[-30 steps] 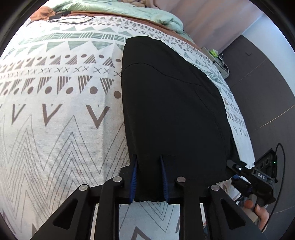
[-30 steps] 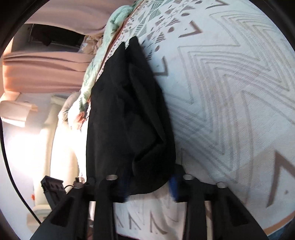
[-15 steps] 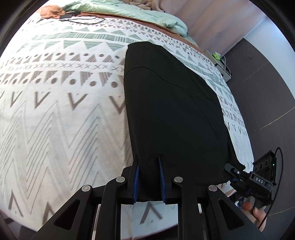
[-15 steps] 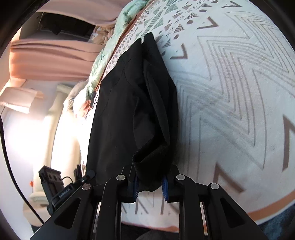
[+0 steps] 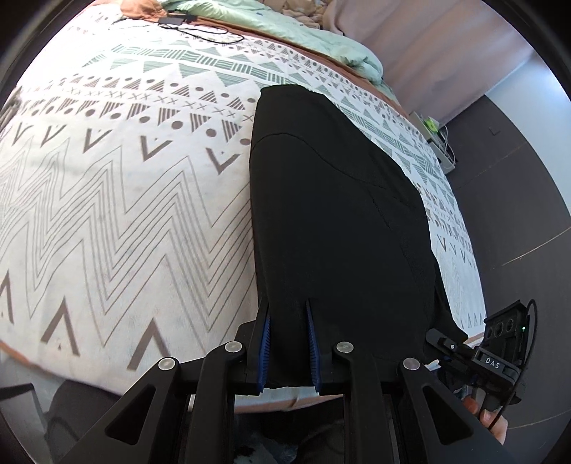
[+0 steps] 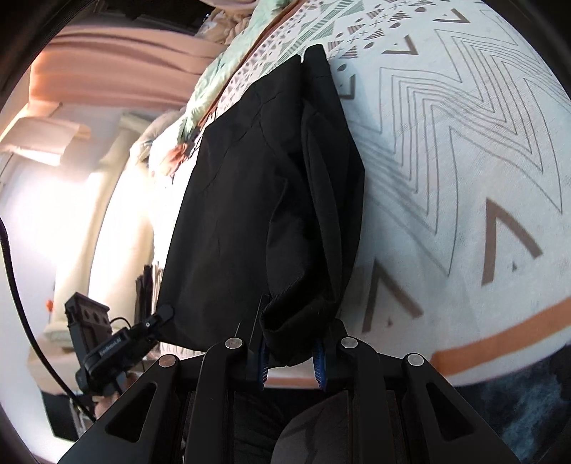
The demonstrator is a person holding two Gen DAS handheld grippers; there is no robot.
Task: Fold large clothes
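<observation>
Black gripper [image 5: 288,323], blue-padded jaws, silver screws

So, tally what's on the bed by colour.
Black: 2, the garment and the cable with its device
Mint green: 1, the quilt
Orange-brown: 1, the cloth
Total: 4

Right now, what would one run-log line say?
left fingers: gripping black garment hem | right fingers: gripping bunched corner | garment: on patterned bedspread
</observation>
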